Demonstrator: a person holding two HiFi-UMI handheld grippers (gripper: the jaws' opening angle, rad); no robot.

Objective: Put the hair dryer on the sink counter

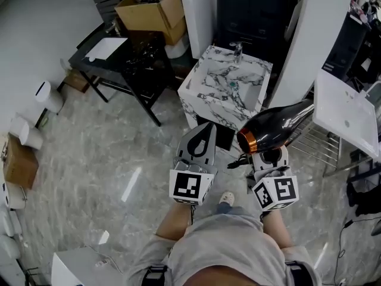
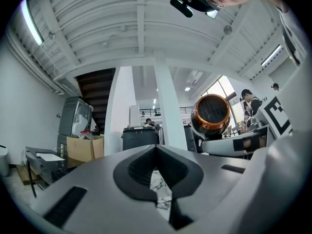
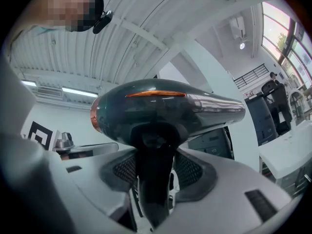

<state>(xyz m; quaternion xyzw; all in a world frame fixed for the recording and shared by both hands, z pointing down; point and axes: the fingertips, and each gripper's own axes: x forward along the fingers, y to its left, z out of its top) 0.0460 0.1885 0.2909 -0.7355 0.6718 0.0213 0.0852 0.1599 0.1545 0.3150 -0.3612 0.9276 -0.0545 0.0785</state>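
Note:
A black hair dryer (image 1: 280, 124) with a copper ring at its rear is held up in the air, its barrel lying level. My right gripper (image 1: 269, 155) is shut on its handle, which fills the space between the pads in the right gripper view, under the dryer's body (image 3: 170, 106). My left gripper (image 1: 207, 126) hangs beside it to the left, shut and empty. The left gripper view shows its tips (image 2: 156, 147) meeting and the hair dryer's round rear end (image 2: 210, 113) to the right. The marble sink counter (image 1: 214, 76) with a faucet (image 1: 238, 51) stands ahead, beyond both grippers.
A black table (image 1: 128, 58) and a cardboard box (image 1: 152, 8) stand left of the counter. A white basin (image 1: 348, 112) on a metal rack (image 1: 315, 142) is at the right. The hair dryer's cord (image 1: 238, 159) hangs between the grippers. The floor is grey marble tile.

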